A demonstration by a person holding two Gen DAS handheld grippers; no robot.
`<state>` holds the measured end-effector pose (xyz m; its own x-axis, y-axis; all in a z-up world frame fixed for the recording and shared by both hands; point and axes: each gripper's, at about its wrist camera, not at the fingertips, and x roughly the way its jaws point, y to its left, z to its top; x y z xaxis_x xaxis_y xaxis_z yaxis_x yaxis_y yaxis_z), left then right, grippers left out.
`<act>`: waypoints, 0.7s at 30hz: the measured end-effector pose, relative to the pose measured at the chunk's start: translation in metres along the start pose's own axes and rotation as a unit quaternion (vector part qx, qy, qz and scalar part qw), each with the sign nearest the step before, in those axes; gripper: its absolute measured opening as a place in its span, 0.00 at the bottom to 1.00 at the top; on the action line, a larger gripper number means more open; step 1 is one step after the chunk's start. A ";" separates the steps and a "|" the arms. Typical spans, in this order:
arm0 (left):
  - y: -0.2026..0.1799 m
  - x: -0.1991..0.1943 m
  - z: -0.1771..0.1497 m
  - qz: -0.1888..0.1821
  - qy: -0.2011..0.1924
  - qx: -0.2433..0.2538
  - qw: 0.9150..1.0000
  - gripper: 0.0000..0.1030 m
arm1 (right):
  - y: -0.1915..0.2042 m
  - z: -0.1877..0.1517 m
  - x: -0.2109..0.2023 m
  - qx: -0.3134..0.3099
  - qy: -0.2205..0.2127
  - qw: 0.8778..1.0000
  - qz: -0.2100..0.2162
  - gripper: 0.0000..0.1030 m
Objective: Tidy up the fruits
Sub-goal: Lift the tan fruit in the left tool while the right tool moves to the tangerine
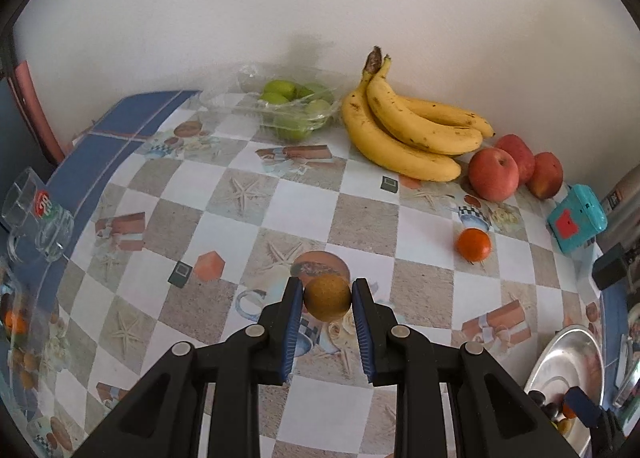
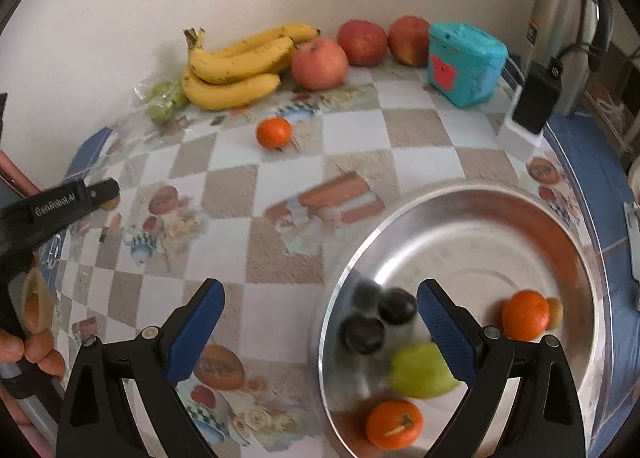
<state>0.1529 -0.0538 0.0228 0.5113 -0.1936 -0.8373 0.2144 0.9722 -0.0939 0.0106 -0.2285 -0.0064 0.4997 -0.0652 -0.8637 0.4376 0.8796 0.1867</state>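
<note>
Holding a small brown round fruit (image 1: 327,297) clamped between the pads of my left claw (image 1: 326,298), I have it lifted clear of the checked tablecloth (image 1: 248,230). My right claw (image 2: 320,322) stands wide apart with nothing between its fingers, hovering over the near rim of the metal plate (image 2: 472,202).

Directly under and just beyond that right claw, the plate already carries part of the job: an orange (image 2: 394,424) nearest me, a green fruit (image 2: 420,370) beside the right finger, two dark plums (image 2: 378,320), and another orange (image 2: 525,314) with a small brown fruit (image 2: 555,312) touching it on the far side.

Farther ahead of both claws, one loose orange (image 1: 473,244) sits alone on the cloth. Beyond it, against the wall, the banana bunch (image 1: 404,130) and three apples (image 1: 494,174) lie untouched, and a clear tray of green fruit (image 1: 296,108) sits left of the bananas.

I judge the sorting partly done: the brown fruit in my left claw needs delivering to the plate, then the orange, with the wall fruits possibly left.
</note>
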 end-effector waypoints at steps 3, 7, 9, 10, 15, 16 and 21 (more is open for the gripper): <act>0.010 0.005 0.000 -0.005 0.008 -0.016 1.000 0.26 | 0.005 0.006 0.000 0.005 -0.012 1.000 0.013 0.94; 0.025 0.008 0.001 -0.012 0.011 -0.036 0.999 0.26 | 0.011 0.018 0.004 0.007 -0.019 1.000 0.017 0.94; 0.031 0.009 0.002 -0.015 0.011 -0.044 0.999 0.26 | 0.015 0.029 0.009 0.006 -0.019 1.000 0.017 0.93; 0.035 0.011 0.002 -0.016 0.012 -0.049 0.999 0.26 | 0.016 0.035 0.011 0.006 -0.019 1.000 0.019 0.93; 0.052 0.016 0.002 -0.015 0.016 -0.067 0.998 0.26 | 0.021 0.062 0.023 0.016 -0.010 1.000 0.023 0.81; 0.056 0.017 0.002 -0.014 0.018 -0.072 0.997 0.26 | 0.021 0.069 0.028 0.020 -0.007 0.999 0.024 0.81; 0.067 0.020 0.001 -0.014 0.023 -0.084 0.996 0.26 | 0.025 0.090 0.048 0.020 0.002 1.000 0.016 0.68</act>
<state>0.1786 0.0073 0.0008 0.4673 -0.2193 -0.8564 0.0836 0.9754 -0.2041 0.1126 -0.2524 -0.0008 0.5106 -0.0356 -0.8591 0.4518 0.8612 0.2329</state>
